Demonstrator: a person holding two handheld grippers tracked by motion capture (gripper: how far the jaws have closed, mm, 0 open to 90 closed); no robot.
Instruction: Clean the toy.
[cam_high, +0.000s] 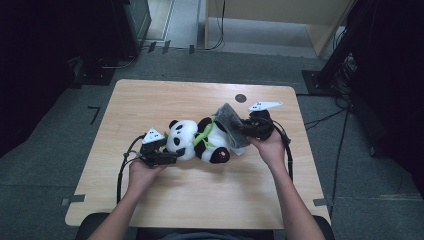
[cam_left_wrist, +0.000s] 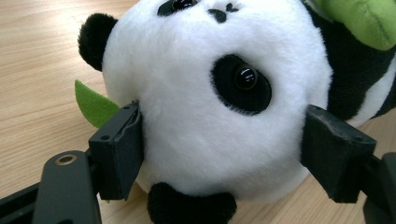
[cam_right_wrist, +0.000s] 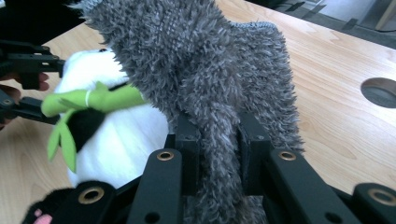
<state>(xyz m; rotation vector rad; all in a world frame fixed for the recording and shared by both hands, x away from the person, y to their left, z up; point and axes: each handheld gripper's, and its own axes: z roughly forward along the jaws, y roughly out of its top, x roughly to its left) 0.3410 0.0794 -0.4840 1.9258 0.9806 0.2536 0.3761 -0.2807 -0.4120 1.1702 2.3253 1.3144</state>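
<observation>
A black-and-white panda plush (cam_high: 200, 140) lies on its side on the wooden table (cam_high: 200, 195), head toward the left. It carries a green bamboo sprig (cam_high: 202, 135). My left gripper (cam_high: 181, 150) clamps the panda's head (cam_left_wrist: 210, 116), its pads (cam_left_wrist: 123, 144) pressing into the white fur on both sides. My right gripper (cam_high: 245, 131) is shut on a grey shaggy cloth (cam_high: 229, 122), pinching a fold of it (cam_right_wrist: 217, 135). The cloth (cam_right_wrist: 210, 60) hangs against the panda's body (cam_right_wrist: 116, 135) beside the sprig (cam_right_wrist: 93, 100).
A round hole (cam_high: 241, 98) is set in the tabletop behind the right gripper. Bare wood lies in front of and behind the plush. Cables and dark stands sit on the floor to the right (cam_high: 340, 65).
</observation>
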